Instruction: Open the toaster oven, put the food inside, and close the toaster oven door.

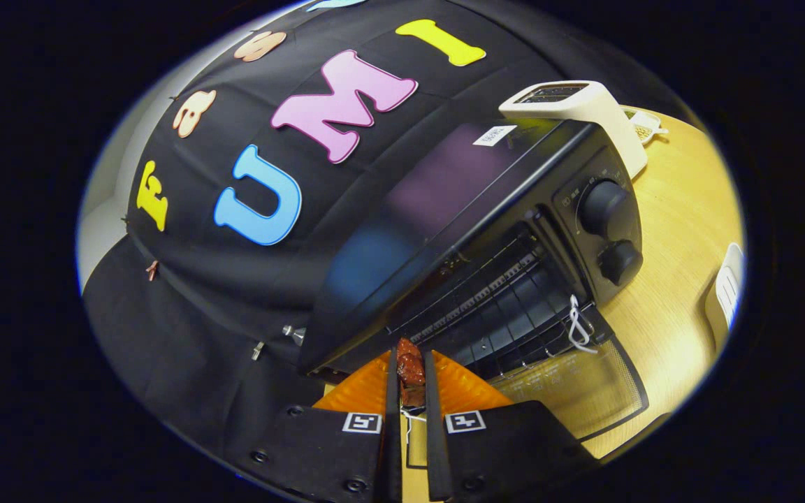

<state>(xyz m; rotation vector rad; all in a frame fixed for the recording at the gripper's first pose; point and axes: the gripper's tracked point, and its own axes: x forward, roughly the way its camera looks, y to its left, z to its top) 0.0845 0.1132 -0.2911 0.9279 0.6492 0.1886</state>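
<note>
1. Gripper view: the toaster oven point(486, 230) is sitting on the wooden tabletop point(675, 230), its glass door point(570, 391) lying folded down and the rack point(493, 300) showing in the open mouth.
2. A white toaster point(584, 112) is standing just behind it; bare tabletop is lying beside the knobs point(608, 230).
3. The small label point(495, 135) on top is too small to read.
4. The gripper point(411, 381) jaws are standing narrow, both pressing a reddish-brown piece of food point(410, 369), just before the oven's mouth.
</note>
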